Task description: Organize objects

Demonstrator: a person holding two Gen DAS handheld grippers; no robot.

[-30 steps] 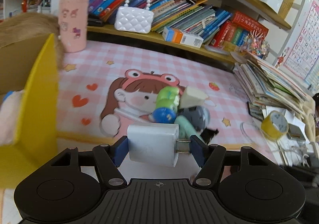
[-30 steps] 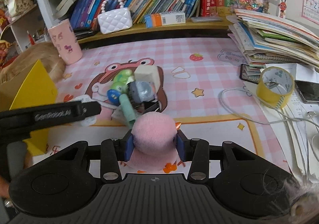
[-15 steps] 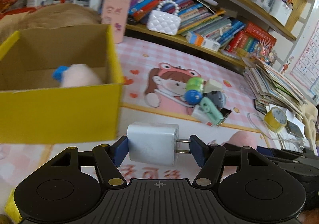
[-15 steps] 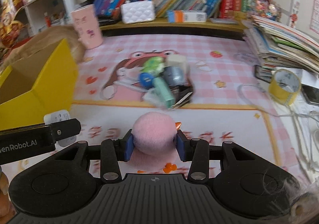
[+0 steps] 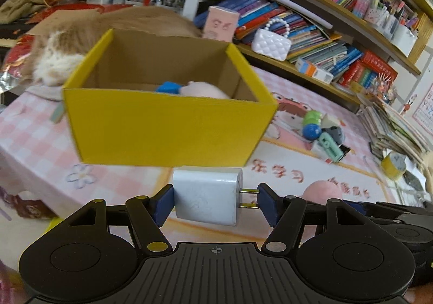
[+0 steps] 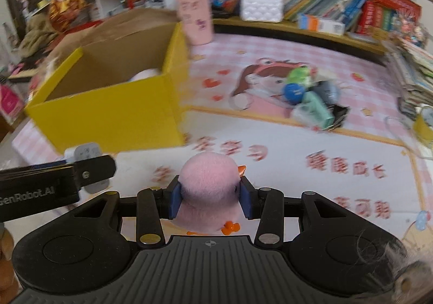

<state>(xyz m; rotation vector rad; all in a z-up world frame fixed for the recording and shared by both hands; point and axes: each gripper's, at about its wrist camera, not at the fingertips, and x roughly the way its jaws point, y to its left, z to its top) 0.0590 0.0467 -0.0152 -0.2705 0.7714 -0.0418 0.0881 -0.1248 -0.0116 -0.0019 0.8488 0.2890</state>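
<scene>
My left gripper (image 5: 215,199) is shut on a white charger plug (image 5: 207,199), its prongs against the right pad, just in front of the yellow box (image 5: 167,128). The box holds a pink plush (image 5: 205,91) with a blue part. My right gripper (image 6: 211,197) is shut on a pink plush bird (image 6: 209,190) with an orange beak, right of the yellow box (image 6: 113,114). The left gripper (image 6: 81,171) and its plug show at the left of the right wrist view. A pile of small toys (image 5: 322,130) lies on the pink mat, also in the right wrist view (image 6: 311,98).
A pink cup (image 6: 194,17) stands behind the box. A white purse (image 5: 270,42) and books fill the shelf. A stack of books (image 5: 392,128) and a yellow tape roll (image 5: 393,164) sit at the right. A furry animal (image 5: 62,55) lies behind the box.
Both grippers have swung left toward the yellow box, which now fills more of each view. The toy pile has shifted right. Both still hold their objects.
</scene>
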